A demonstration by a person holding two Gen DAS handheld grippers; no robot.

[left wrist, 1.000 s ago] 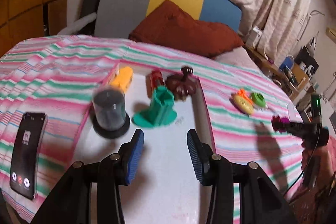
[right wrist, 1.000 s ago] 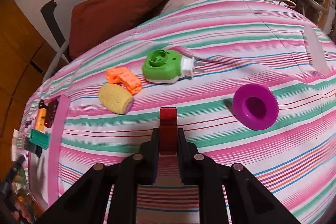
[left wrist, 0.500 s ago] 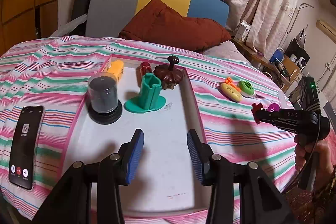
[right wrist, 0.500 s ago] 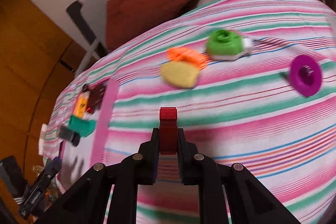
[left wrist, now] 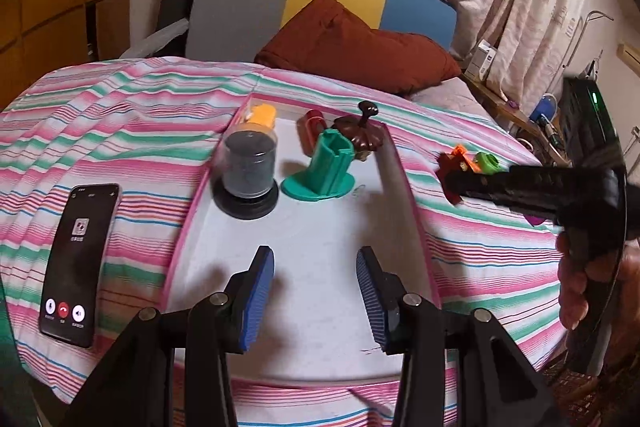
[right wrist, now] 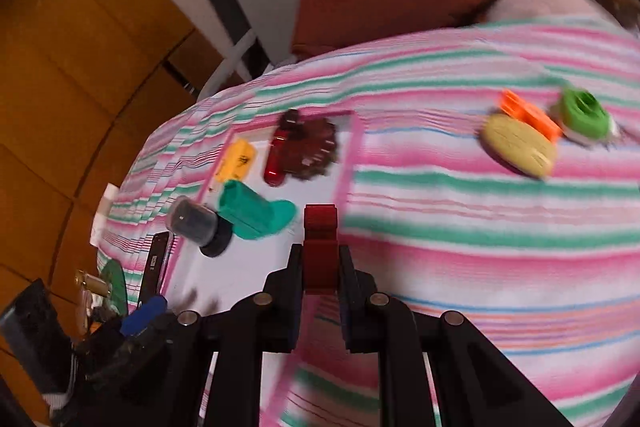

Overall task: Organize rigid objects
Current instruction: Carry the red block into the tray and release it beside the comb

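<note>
A white tray with a pink rim (left wrist: 400, 163) (right wrist: 348, 155) lies on the striped cloth. In it stand a dark capped jar (left wrist: 249, 171) (right wrist: 192, 221), a teal holder (left wrist: 326, 167) (right wrist: 256, 213), a yellow piece (left wrist: 262, 115) (right wrist: 236, 161), a red cylinder (left wrist: 311, 123) (right wrist: 275, 161) and a brown lid (left wrist: 360, 135) (right wrist: 314, 147). My left gripper (left wrist: 314, 297) is open and empty above the tray's near part. My right gripper (right wrist: 320, 271) is shut on a red block (right wrist: 320, 243) (left wrist: 450, 167), held in the air by the tray's right rim.
A yellow oval piece (right wrist: 518, 147), an orange piece (right wrist: 528, 113) and a green plug (right wrist: 584, 115) lie on the cloth right of the tray. A black phone (left wrist: 80, 255) lies left of the tray. A rust cushion (left wrist: 352, 47) and a chair stand behind.
My right gripper has swung left with the red block, from over the loose pieces to the tray's right rim. The left gripper has stayed open over the tray.
</note>
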